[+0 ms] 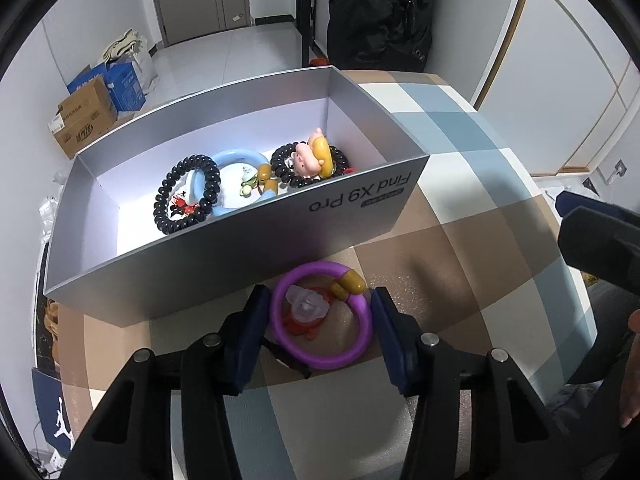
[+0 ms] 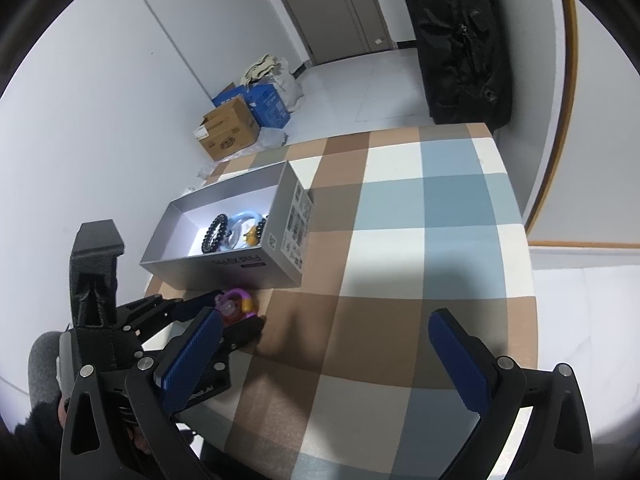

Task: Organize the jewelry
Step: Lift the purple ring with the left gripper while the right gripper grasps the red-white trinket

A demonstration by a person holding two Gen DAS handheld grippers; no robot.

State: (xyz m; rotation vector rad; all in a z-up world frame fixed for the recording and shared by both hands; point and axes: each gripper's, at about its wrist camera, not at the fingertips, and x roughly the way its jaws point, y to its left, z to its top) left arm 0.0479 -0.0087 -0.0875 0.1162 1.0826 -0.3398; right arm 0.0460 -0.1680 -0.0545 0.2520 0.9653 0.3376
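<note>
A purple ring bracelet with a yellow clasp and a pale charm lies on the checked tablecloth, just in front of the silver box. My left gripper is open, its blue fingers on either side of the bracelet; whether they touch it I cannot tell. Inside the box lie two black bead bracelets, a light blue ring bracelet and a pink and yellow charm. My right gripper is open and empty, over the table to the right. The right wrist view also shows the purple bracelet and the box.
The checked tablecloth covers the table, whose edges lie close on the left and right. Cardboard boxes sit on the floor behind. A black bag hangs past the far table edge.
</note>
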